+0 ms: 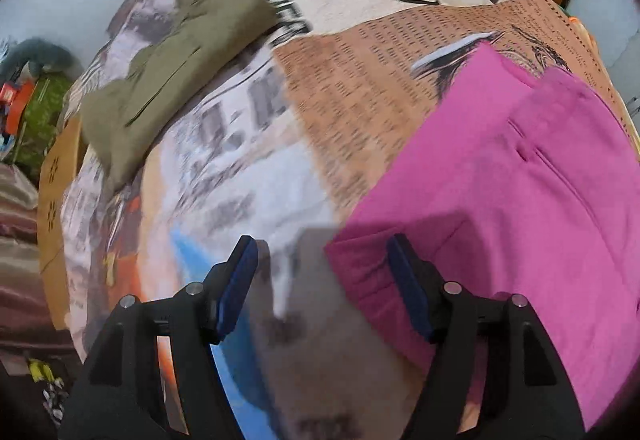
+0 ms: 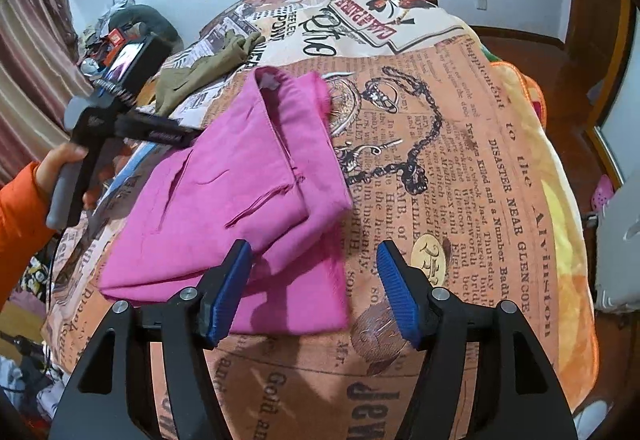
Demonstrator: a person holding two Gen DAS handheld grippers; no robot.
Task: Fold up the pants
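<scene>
The left hand-held gripper (image 1: 322, 280) hangs spread and empty over the near corner of the folded magenta cotton pants (image 2: 236, 199) on the newspaper-print bedspread (image 2: 460, 159); the right hand-held gripper (image 2: 314, 286), likewise spread, holds nothing. Crumpled olive-green trousers (image 1: 168, 67) lie well apart.

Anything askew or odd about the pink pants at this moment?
The pink pants lie folded on the printed bedspread, but unevenly: the top layer sits skewed, leaving lower edges sticking out. Olive pants lie rumpled farther back. Both grippers' jaws are open, holding nothing.
</scene>
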